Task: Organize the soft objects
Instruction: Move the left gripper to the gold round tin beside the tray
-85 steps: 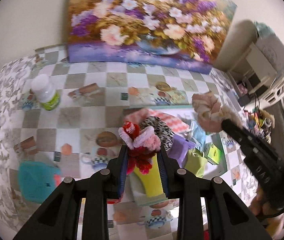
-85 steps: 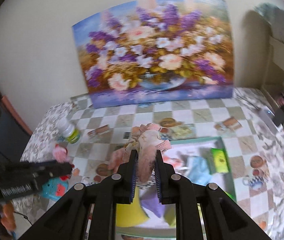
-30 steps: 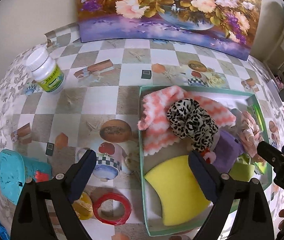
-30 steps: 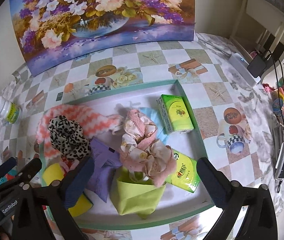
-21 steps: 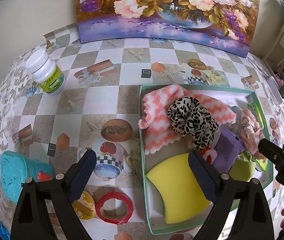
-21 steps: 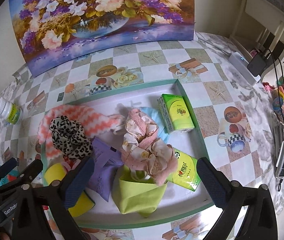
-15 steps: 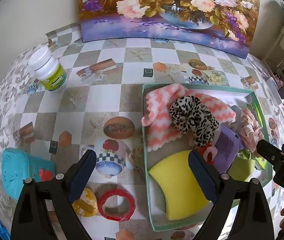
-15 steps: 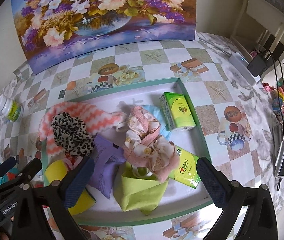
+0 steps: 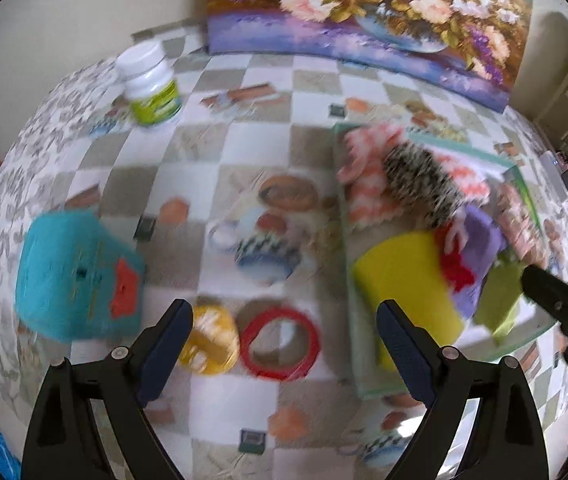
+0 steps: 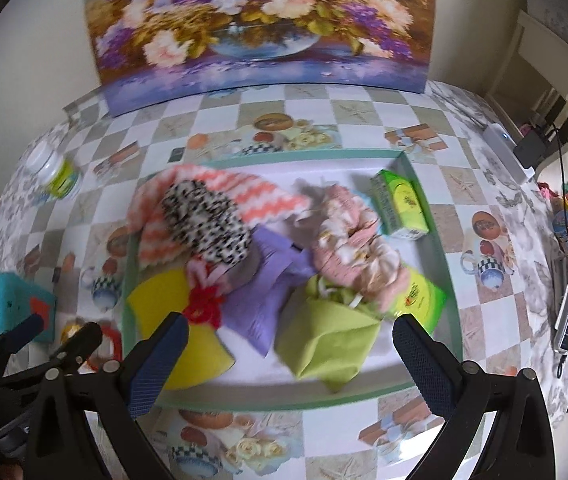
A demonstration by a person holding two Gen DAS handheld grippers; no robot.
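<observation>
Soft, even daylight fills both views, leaving only faint shadows. Motion blur smears the left wrist view, worst from 3 to 9 o'clock. Fisheye bending curves both frames toward dark vignetted corners.

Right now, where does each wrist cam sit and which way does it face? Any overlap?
Left wrist: above the table left of the tray, facing down over the red tape ring and teal box; shows its open left gripper and the right gripper's tip.
Right wrist: above the tray's near edge, facing down toward the floral painting; shows its open right gripper, with the left gripper at lower left.
Shared: tray, yellow sponge, leopard scrunchie, white bottle.
</observation>
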